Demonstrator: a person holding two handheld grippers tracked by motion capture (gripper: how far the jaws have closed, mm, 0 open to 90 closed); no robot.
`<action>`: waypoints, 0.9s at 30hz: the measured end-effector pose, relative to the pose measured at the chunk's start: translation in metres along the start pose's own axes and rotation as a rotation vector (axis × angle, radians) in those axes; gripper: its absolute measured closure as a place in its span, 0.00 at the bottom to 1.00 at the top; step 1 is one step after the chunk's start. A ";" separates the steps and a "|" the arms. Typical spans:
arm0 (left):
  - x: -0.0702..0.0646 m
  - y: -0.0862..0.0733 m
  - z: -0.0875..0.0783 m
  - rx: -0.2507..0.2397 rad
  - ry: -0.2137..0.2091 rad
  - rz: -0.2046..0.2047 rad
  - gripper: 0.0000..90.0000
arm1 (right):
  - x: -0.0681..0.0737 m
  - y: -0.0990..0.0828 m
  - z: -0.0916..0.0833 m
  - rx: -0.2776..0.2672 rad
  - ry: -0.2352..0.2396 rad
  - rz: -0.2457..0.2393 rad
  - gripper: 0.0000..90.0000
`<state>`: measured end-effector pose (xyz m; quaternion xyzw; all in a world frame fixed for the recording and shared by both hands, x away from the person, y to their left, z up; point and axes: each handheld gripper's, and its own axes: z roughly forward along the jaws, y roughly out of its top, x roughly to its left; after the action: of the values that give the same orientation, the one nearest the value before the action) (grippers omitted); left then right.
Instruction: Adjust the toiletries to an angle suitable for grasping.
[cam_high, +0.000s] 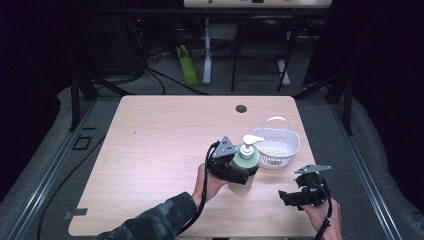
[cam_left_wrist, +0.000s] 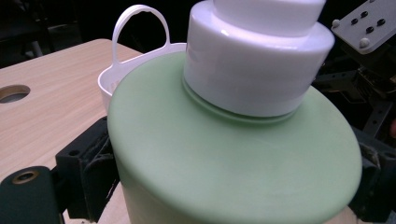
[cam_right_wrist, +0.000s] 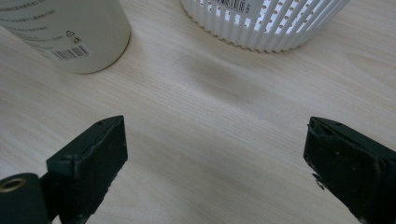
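— Pump bottle (cam_high: 244, 167) first: where does it stand?

— Upright on the wooden table (cam_high: 165, 140), toward the right front, just beside the white slotted basket (cam_high: 276, 145). Pale green body, white pump head with the spout pointing toward the basket.

— And what has hold of it?

— The left gripper (cam_high: 235, 171) is clamped around the bottle's shoulder. In the left gripper view its black jaws sit against both sides of the green body (cam_left_wrist: 224, 163), under the white collar (cam_left_wrist: 257, 60), so they are spread only as wide as the bottle.

— The other tool?

— The right gripper (cam_high: 292, 196) hovers near the table's front edge, apart from the bottle. Its jaws stand wide with nothing between them; in its own view bare wood lies between them, with the bottle's base (cam_right_wrist: 70, 32) and the basket wall (cam_right_wrist: 266, 23) beyond.

— How would you do this step well?

— My guess is the bottle is headed for the basket. Keep the grip firm below the collar, lift straight so the smooth round body cannot twist, and clear the basket's rim and handle (cam_high: 277, 121) before lowering. The free gripper could steady the basket.
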<state>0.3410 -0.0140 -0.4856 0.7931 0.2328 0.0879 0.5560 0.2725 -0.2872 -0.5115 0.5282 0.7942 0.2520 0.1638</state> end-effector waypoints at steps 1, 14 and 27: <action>0.000 0.000 0.000 0.002 -0.002 0.000 0.10 | 0.000 0.000 0.000 -0.002 0.001 0.001 0.06; -0.001 0.001 -0.023 0.026 0.014 0.005 0.01 | 0.000 0.000 -0.002 -0.009 -0.001 -0.006 0.06; 0.032 -0.020 -0.072 0.103 0.065 -0.069 0.00 | 0.002 0.001 -0.002 -0.006 0.001 -0.012 0.06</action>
<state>0.3351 0.0674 -0.4818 0.8088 0.2822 0.0821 0.5095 0.2716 -0.2858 -0.5099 0.5227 0.7967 0.2538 0.1666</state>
